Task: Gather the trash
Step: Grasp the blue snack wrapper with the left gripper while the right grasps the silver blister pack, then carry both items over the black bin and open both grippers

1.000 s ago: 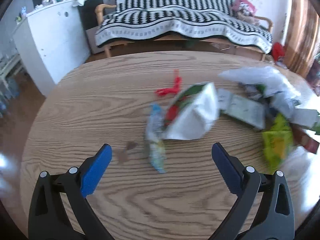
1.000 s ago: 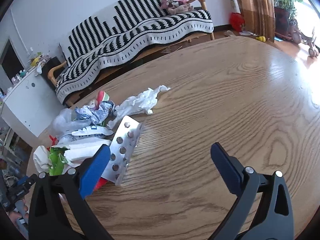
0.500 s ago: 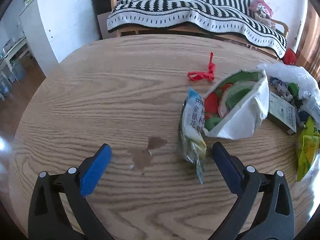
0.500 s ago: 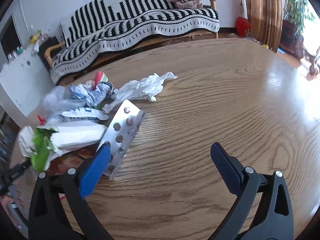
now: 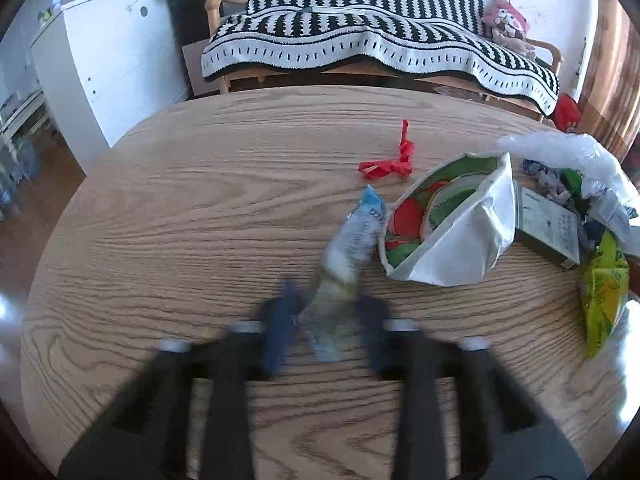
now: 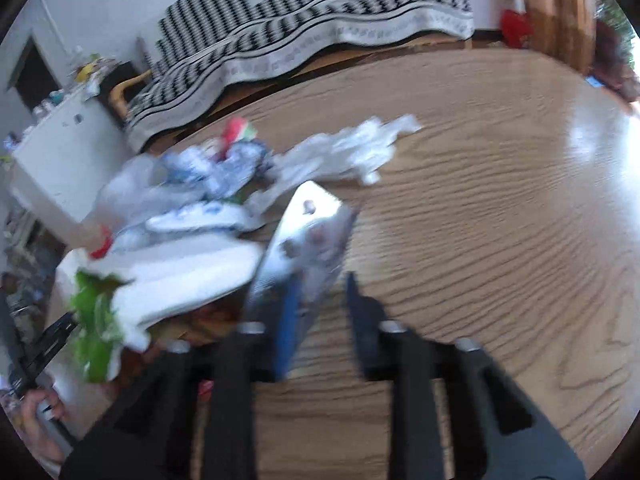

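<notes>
In your left wrist view, your left gripper (image 5: pixel 326 330) is closing its jaws around the snack wrapper (image 5: pixel 348 256) just beside the white bag (image 5: pixel 460 240). In your right wrist view, your right gripper (image 6: pixel 320 316) is closing around the blister pack (image 6: pixel 308 240), beside that bag (image 6: pixel 188 280).

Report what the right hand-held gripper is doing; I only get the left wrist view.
Observer: The right hand-held gripper is closing its jaws, with the near end of a silver blister pack between them.
Operator: Say what lies next to that pack.
Observer: A white packet lies against its left edge, part of the trash pile.
Operator: Name anything beyond it.
Observer: A crumpled white tissue sits on the table just past the pack's far end.
</notes>
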`<state>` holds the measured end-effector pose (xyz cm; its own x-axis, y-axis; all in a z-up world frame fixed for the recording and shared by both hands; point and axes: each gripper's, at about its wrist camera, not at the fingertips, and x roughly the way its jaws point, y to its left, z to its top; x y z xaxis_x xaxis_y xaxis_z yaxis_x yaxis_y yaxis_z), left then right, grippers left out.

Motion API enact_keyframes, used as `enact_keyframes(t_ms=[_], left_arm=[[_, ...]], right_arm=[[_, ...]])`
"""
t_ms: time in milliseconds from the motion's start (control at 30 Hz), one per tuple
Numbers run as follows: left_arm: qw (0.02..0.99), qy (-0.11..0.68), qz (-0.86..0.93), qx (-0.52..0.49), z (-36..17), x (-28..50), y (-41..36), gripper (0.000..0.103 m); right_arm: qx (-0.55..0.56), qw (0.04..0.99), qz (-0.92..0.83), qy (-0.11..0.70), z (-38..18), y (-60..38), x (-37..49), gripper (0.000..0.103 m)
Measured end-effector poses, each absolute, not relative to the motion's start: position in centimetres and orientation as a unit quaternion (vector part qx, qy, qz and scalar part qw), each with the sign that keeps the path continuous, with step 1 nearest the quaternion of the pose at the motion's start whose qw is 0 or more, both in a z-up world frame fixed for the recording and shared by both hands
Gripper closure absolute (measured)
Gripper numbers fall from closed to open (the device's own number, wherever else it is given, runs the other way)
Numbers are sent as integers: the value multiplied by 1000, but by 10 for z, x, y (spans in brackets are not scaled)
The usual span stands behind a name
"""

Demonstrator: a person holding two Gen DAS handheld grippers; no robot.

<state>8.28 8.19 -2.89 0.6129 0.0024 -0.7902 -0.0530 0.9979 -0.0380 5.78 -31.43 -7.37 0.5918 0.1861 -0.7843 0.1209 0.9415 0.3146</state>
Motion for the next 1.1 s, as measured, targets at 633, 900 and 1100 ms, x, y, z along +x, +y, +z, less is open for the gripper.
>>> enact_keyframes(t_ms=[633, 900, 1100], left_arm=[[910, 401, 78, -77, -4, 53, 85, 92], [919, 386, -6, -83, 21, -3, 13, 93], [919, 363, -153, -11, 67, -57, -117, 93]], right_arm=[[156, 905, -24, 394, -56, -330, 40, 98], [228, 905, -32, 358, -33, -374, -3, 98], [258, 919, -45, 296, 3, -441, -97, 98]])
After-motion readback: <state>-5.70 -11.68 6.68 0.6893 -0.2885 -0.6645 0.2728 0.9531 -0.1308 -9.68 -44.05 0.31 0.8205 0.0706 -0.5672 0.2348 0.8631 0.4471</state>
